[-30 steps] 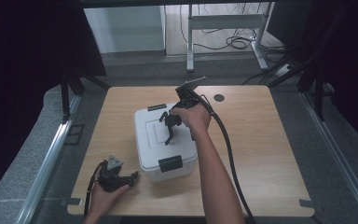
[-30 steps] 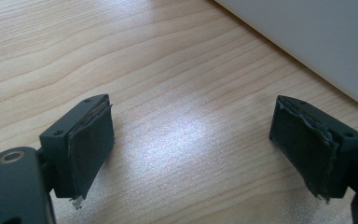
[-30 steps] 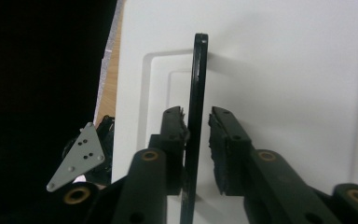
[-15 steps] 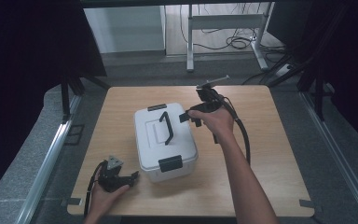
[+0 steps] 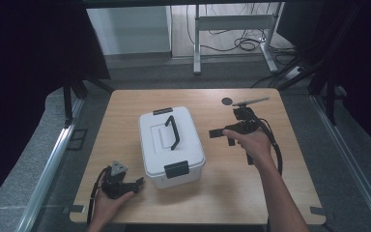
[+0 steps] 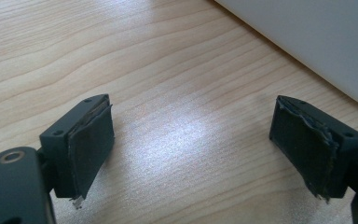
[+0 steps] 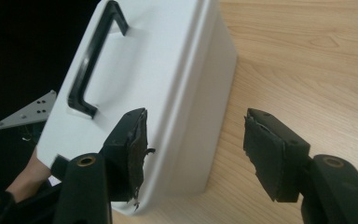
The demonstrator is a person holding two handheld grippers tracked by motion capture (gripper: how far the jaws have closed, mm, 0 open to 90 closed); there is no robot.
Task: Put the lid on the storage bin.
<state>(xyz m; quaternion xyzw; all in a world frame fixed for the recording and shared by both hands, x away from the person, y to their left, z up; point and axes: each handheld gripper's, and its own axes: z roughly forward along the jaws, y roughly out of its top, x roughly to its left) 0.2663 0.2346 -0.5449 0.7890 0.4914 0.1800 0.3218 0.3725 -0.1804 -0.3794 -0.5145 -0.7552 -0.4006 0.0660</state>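
We see the white box mid-table, lid on, black handle lying flat. Our right claw sits beside it, jaws just opened and empty. Our left claw rests open near the box's front corner.

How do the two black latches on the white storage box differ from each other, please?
The near latch sits on the box's front wall, facing the person; the far latch sits at the lid's back edge. The near latch looks bigger and blockier, the far latch thin. Both are black.
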